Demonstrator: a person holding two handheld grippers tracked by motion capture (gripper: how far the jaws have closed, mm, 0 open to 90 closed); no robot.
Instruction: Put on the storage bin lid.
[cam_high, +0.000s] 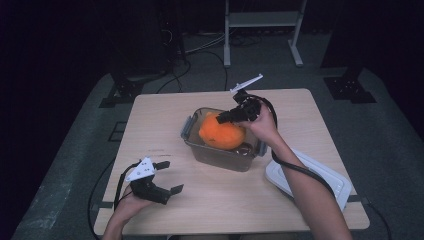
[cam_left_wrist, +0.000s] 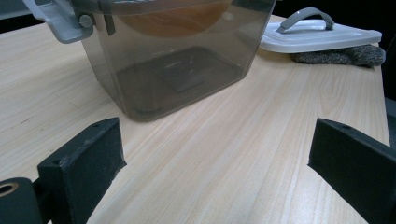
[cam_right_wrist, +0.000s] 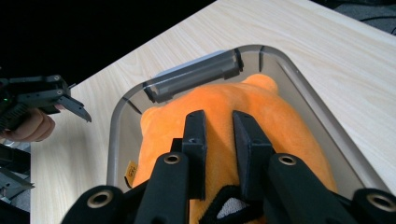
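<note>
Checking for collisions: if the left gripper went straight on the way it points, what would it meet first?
Most likely the clear plastic container, which stands straight ahead of the open left gripper across bare table. The white lid lies off to the side, out of line.

left gripper (cam_high: 167, 176): jaws stood wide apart, nothing between, hand low at near table edge | right gripper (cam_high: 223, 117): jaws nearly closed, pinching orange plush toy (cam_high: 221, 134), forearm stretched forward, gripper angled down
</note>
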